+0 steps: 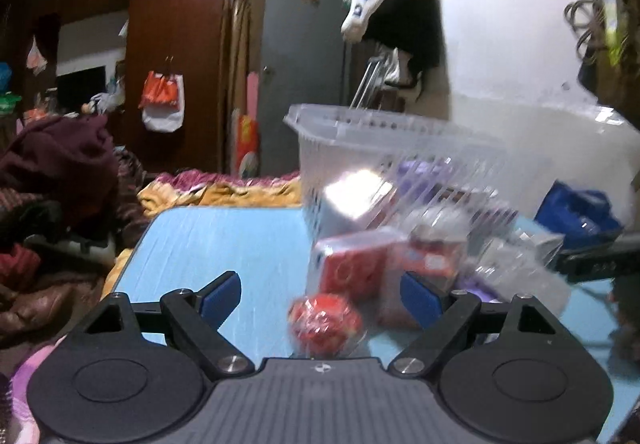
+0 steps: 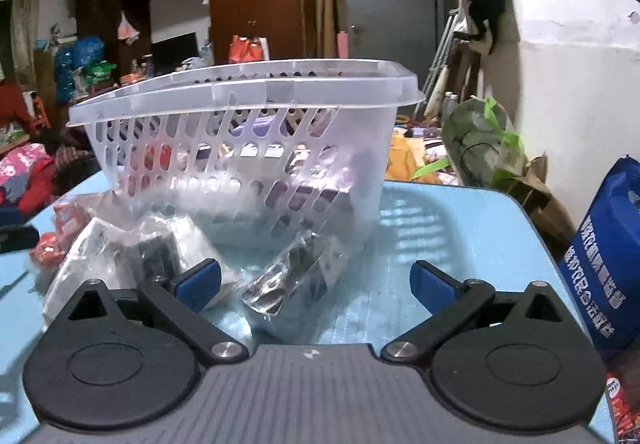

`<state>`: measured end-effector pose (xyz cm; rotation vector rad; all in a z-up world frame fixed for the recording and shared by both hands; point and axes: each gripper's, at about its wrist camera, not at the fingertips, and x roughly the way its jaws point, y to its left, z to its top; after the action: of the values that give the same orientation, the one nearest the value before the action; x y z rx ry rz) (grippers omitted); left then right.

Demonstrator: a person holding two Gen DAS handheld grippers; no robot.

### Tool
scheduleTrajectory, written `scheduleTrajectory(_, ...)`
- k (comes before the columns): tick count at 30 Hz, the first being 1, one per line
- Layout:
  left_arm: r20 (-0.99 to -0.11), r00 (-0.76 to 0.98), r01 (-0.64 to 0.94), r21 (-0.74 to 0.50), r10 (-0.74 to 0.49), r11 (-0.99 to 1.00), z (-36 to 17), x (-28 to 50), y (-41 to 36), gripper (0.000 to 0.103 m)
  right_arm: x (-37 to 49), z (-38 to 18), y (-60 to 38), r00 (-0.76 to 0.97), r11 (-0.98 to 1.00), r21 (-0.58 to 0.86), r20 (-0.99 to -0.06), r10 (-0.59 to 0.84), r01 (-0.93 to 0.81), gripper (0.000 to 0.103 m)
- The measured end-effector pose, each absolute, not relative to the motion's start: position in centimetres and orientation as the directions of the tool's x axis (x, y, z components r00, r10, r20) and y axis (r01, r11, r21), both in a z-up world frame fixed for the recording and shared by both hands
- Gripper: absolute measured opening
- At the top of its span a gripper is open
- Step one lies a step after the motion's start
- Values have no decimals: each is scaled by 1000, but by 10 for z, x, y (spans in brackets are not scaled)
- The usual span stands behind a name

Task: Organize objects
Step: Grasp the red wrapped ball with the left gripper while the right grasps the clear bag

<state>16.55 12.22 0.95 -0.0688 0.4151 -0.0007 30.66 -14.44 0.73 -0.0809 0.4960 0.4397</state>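
A clear slotted plastic basket (image 2: 248, 116) stands on the light blue table (image 2: 460, 228) and holds several small boxes. It also shows in the left wrist view (image 1: 360, 132). My left gripper (image 1: 320, 296) is open, with a round red wrapped item (image 1: 326, 324) lying between its fingers and a red and white box (image 1: 352, 268) just beyond. My right gripper (image 2: 316, 280) is open, with a clear plastic packet of dark parts (image 2: 292, 284) lying between its fingers. Another clear packet (image 2: 132, 256) lies at its left finger.
Small red items (image 2: 60, 232) lie at the table's left side. A blue printed bag (image 2: 608, 260) stands at the right edge, a green wrapped bundle (image 2: 480, 140) behind the table. Bedding and clothes (image 1: 60, 180) lie left of the table. The other gripper's black tip (image 1: 600, 260) shows at right.
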Motion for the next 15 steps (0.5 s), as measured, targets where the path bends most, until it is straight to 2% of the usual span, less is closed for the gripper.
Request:
scheduleTrajectory(4,-474,880,-13,-71,-22,997,0,179,123,88,311,3,-135,797,920,-33,-512,321,-392,102)
scheduleTrajectory(13,-533,846,-15,-71,-25,997,-7,189,123,85,320,-2,-130,780,941,-9,-561,276,-339,99)
scheduleTrajectory(15,-540,841,-16,-68,-24,998,-8,189,123,85,321,-3,-131,771,941,13,-570,284,-337,83)
